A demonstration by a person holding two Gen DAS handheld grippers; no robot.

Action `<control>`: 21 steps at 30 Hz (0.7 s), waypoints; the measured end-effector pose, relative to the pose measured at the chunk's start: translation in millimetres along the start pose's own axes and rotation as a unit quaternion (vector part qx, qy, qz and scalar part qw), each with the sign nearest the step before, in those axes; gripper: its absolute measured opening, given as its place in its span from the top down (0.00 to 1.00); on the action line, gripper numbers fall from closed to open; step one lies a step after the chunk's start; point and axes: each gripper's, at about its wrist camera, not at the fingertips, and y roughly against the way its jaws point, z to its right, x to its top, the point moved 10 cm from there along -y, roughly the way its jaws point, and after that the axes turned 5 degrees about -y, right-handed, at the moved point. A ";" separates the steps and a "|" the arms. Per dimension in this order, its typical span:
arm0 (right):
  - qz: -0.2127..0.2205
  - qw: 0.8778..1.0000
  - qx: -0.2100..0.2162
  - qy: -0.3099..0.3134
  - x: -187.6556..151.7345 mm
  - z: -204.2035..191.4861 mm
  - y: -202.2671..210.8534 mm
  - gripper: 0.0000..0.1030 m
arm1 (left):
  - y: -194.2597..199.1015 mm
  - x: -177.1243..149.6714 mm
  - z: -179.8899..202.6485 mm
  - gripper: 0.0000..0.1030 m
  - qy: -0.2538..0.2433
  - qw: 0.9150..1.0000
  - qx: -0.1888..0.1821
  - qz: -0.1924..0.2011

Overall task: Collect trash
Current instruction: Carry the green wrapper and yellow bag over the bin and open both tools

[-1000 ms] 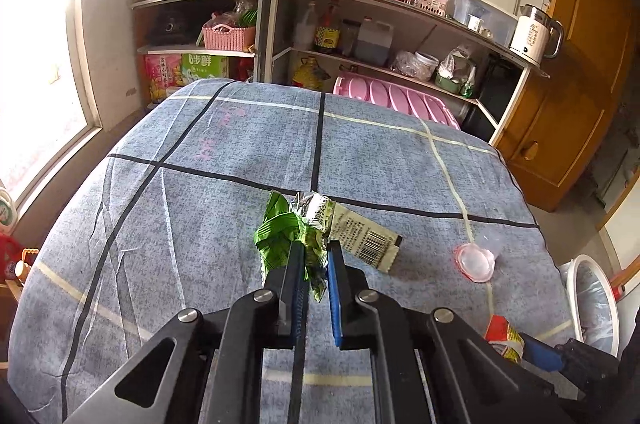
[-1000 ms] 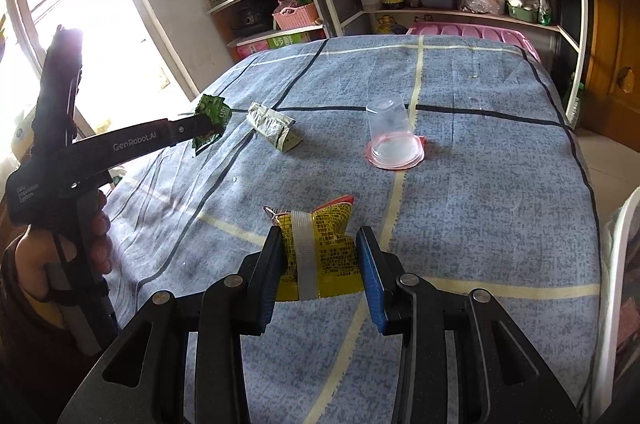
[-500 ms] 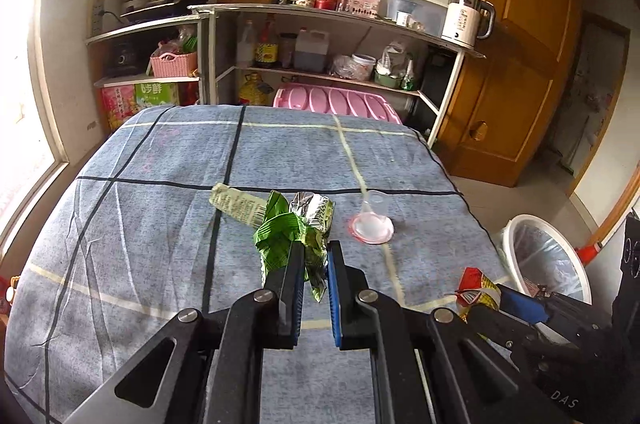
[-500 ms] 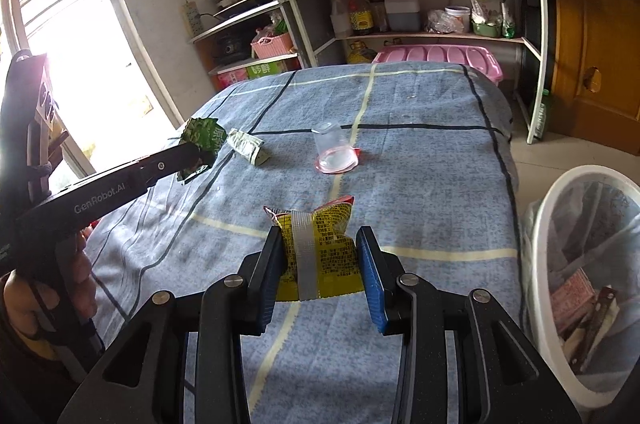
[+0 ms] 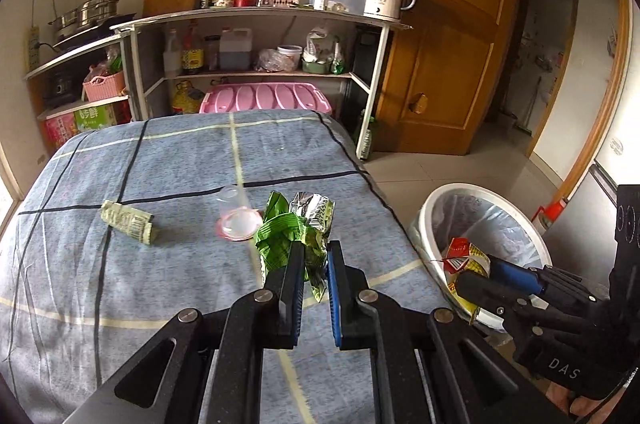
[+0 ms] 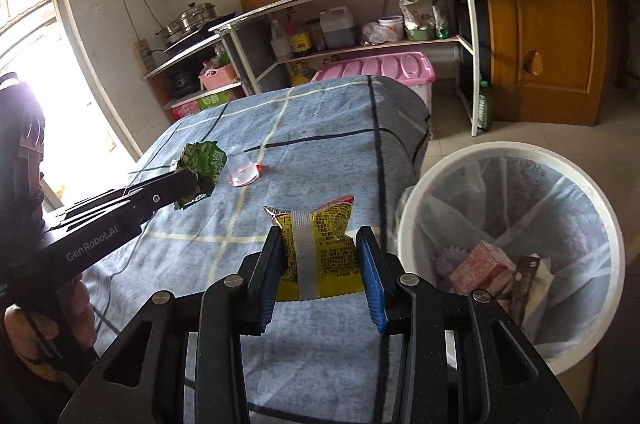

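My right gripper (image 6: 320,256) is clamped on a yellow packet (image 6: 320,244) beside the white bin (image 6: 520,152), near its rim. My left gripper (image 5: 314,260) pinches a green wrapper (image 5: 288,232) above the bed (image 5: 120,284). A cup (image 5: 236,216) and a folded wrapper (image 5: 128,222) lie there.

Two wrist views downward over shared bed (image 5: 120,304) and bin (image 6: 500,152)
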 end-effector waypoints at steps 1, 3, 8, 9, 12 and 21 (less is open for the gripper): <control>0.003 1.000 -0.005 -0.005 1.7 6.8 3.0 0.63 | -2.1 1.7 8.3 0.89 -0.004 1.000 -0.005 0.000; 0.008 1.000 -0.012 -0.014 4.1 19.4 9.4 0.63 | -5.3 4.7 23.5 0.89 -0.012 1.000 -0.016 0.000; 0.021 0.999 -0.035 -0.033 9.3 50.0 26.1 0.63 | -13.8 12.8 60.5 0.89 -0.035 0.999 -0.037 0.001; 0.024 0.998 -0.039 -0.036 9.8 55.2 28.9 0.63 | -15.2 14.6 67.4 0.89 -0.040 0.998 -0.039 0.002; 0.027 0.997 -0.051 -0.046 10.1 71.8 35.9 0.63 | -20.8 17.2 88.8 0.89 -0.053 0.997 -0.052 0.000; 0.027 0.993 -0.085 -0.074 6.6 118.6 49.3 0.63 | -41.4 15.4 145.2 0.89 -0.081 0.992 -0.091 -0.016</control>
